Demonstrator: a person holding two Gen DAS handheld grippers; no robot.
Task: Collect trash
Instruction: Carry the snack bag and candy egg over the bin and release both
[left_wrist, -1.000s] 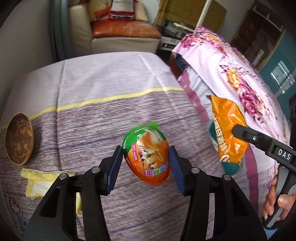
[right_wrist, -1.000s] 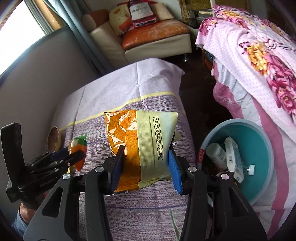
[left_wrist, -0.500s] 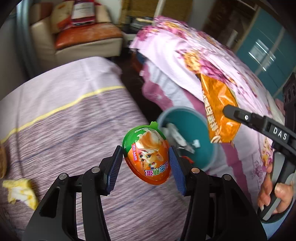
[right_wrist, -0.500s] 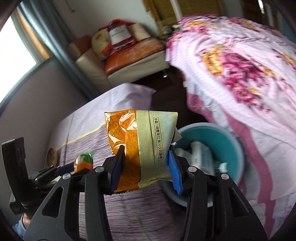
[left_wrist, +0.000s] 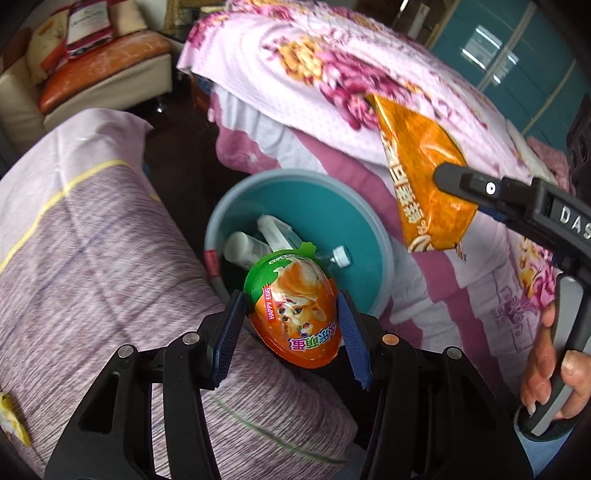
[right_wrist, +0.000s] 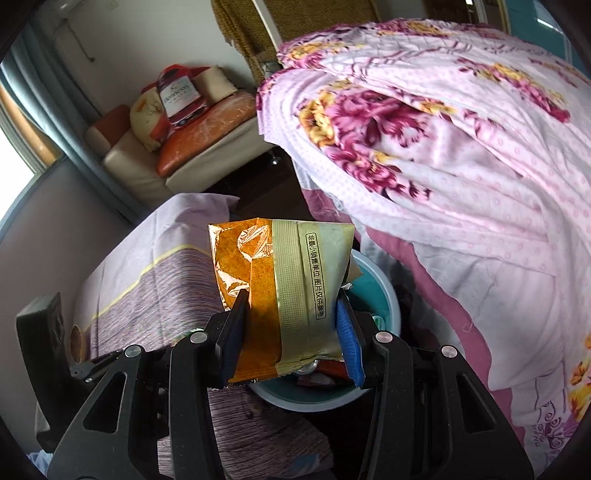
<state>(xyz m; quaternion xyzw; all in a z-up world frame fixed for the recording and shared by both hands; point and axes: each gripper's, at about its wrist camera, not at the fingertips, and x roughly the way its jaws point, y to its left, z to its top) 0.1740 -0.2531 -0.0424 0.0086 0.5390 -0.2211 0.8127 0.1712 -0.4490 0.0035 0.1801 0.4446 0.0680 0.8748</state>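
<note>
My left gripper (left_wrist: 291, 332) is shut on an orange and green egg-shaped toy package (left_wrist: 293, 308), held just above the near rim of a teal bin (left_wrist: 328, 206). Bottles and a tube lie in the bin. My right gripper (right_wrist: 291, 332) is shut on an orange and cream snack bag (right_wrist: 284, 295), held over the same bin (right_wrist: 384, 295). In the left wrist view the bag (left_wrist: 421, 181) hangs to the right of the bin, held by the right gripper (left_wrist: 461, 184).
A purple striped cloth covers the table (left_wrist: 81, 266) left of the bin. A floral bedspread (left_wrist: 332, 74) rises behind and right of it. A yellow wrapper (left_wrist: 9, 421) lies at the table's left edge. A sofa (right_wrist: 192, 122) stands at the back.
Both grippers have swung right from over the table toward the bin, still holding the egg package and the snack bag. The bin now sits directly below them.
</note>
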